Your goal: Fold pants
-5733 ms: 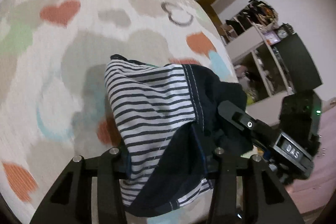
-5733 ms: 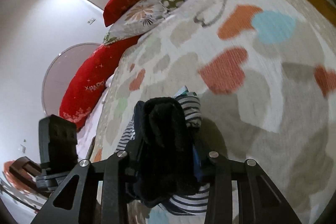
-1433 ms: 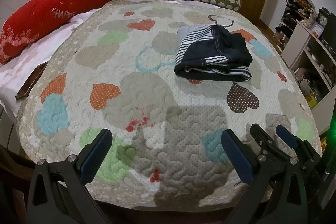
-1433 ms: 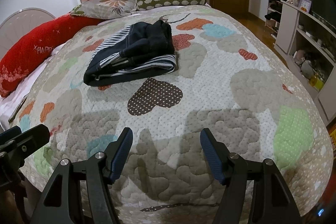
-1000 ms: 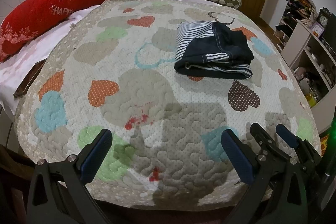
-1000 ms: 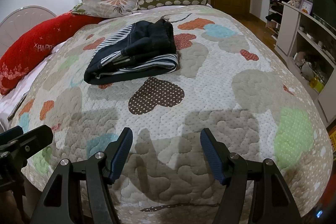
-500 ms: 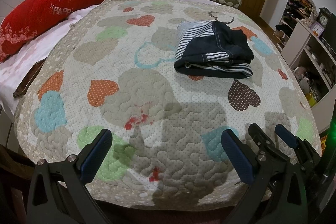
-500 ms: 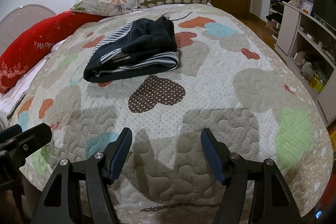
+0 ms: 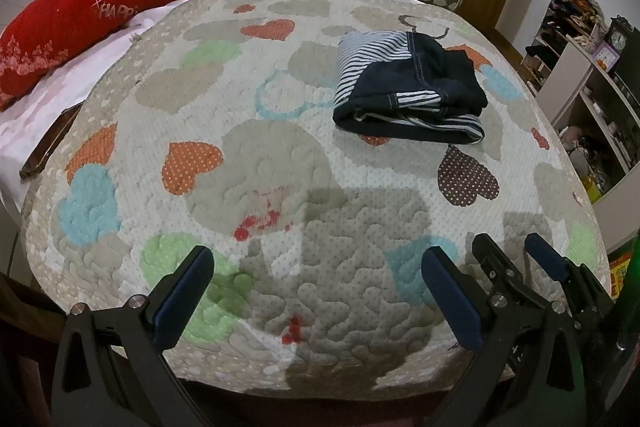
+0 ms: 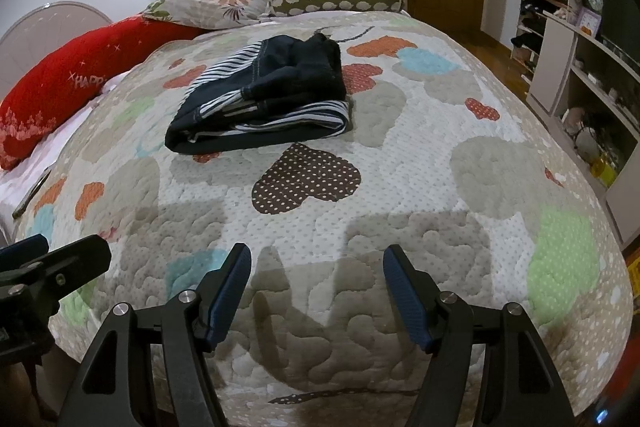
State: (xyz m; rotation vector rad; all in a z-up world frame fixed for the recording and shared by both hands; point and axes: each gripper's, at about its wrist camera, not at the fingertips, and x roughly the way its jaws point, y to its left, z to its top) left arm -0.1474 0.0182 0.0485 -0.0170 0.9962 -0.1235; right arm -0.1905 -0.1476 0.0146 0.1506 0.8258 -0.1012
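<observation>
Lying folded on the quilted bed (image 10: 500,131), the pants (image 10: 264,99) form a compact dark bundle with striped lining showing, well apart from both tools. From the right gripper (image 10: 316,287) the bundle sits at about 11 o'clock, up the bed; from the left gripper (image 9: 316,291) it sits at about 1 o'clock. Its long axis runs roughly 9 to 3 o'clock across both views, and it lies between the two lines of sight, neither hand clearly nearer. Both sets of jaws stand released and wide, nothing between them but quilt. By the look of the bundle, folding appears complete. The left view shows the striped panel on top and the right gripper's fingers at 4 o'clock; the right view shows the stacked layers at the near edge more clearly.
</observation>
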